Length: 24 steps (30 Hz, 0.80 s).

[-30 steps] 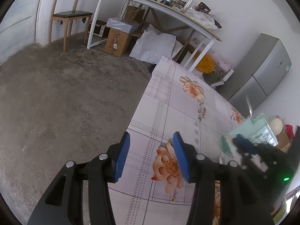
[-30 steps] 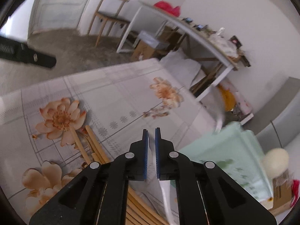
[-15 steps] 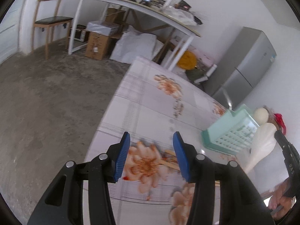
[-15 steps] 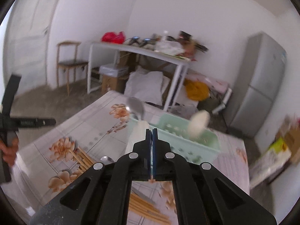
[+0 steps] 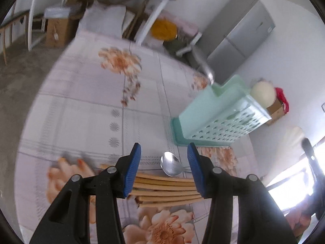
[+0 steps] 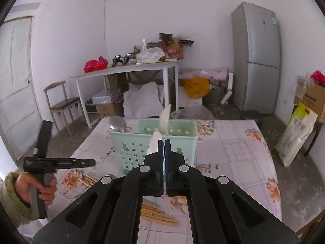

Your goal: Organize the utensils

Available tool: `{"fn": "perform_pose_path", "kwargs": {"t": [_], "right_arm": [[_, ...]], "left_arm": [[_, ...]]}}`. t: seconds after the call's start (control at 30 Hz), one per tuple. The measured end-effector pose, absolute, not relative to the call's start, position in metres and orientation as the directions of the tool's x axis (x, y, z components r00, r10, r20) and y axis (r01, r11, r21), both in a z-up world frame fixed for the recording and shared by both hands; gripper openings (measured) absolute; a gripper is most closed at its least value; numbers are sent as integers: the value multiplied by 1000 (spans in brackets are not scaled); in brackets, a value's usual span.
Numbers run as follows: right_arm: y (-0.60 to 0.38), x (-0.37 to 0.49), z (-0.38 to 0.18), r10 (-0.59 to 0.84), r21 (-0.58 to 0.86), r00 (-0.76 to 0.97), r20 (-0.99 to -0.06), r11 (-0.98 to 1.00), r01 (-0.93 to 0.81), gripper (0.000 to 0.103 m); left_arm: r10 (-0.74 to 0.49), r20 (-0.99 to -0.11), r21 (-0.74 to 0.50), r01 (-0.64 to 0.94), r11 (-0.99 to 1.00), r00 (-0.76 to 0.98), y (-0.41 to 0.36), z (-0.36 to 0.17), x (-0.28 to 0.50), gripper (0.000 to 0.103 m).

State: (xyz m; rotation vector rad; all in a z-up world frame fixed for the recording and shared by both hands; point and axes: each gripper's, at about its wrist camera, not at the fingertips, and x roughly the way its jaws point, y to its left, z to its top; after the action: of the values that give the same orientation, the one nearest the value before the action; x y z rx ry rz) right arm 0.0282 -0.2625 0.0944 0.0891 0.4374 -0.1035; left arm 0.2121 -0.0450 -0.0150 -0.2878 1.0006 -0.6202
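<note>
Down past the left gripper (image 5: pixel 163 167), the view has swung off the bare floor and now looks at the flowered tablecloth (image 5: pixel 85 101). Its blue pads stand about half open with nothing between them. Right under them lie a bundle of light wooden chopsticks (image 5: pixel 166 191) and a shiny metal spoon (image 5: pixel 170 165), the spoon touching the far edge of the bundle. Just beyond stands the mint-green plastic basket with star holes (image 5: pixel 219 120), with a metal spoon handle and a cream round-ended utensil sticking up out of it. So this hand has come to the next things to tidy — chopsticks or spoon, I cannot tell which.

Over at the right gripper (image 6: pixel 164 152), the pads are shut tight on a thin white plastic spoon (image 6: pixel 154 142), held by its handle. A second ago this gripper was low over the table; now it is lifted and faces the mint-green plastic basket (image 6: pixel 154 148) straight on. The white spoon is near the basket's front wall but not yet inside. Dropping it in looks like the next step. A hand in a green cuff (image 6: pixel 37 189) holds the left tool at the side.
</note>
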Motion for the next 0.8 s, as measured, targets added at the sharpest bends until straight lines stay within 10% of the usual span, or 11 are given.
{"fn": "perform_pose_path", "kwargs": {"t": [0.33,0.8], "right_arm": [[-286,13,90,-84,125,908,-410,981,147,0],[-307,15,81,-69,183,908,-412,971,157,0]], "left_arm": [[-525,-808,-426,351,834,266,-81,-40,229,40],[-471,-829,-362,355,862,300,-92,-48,222,6]]}}
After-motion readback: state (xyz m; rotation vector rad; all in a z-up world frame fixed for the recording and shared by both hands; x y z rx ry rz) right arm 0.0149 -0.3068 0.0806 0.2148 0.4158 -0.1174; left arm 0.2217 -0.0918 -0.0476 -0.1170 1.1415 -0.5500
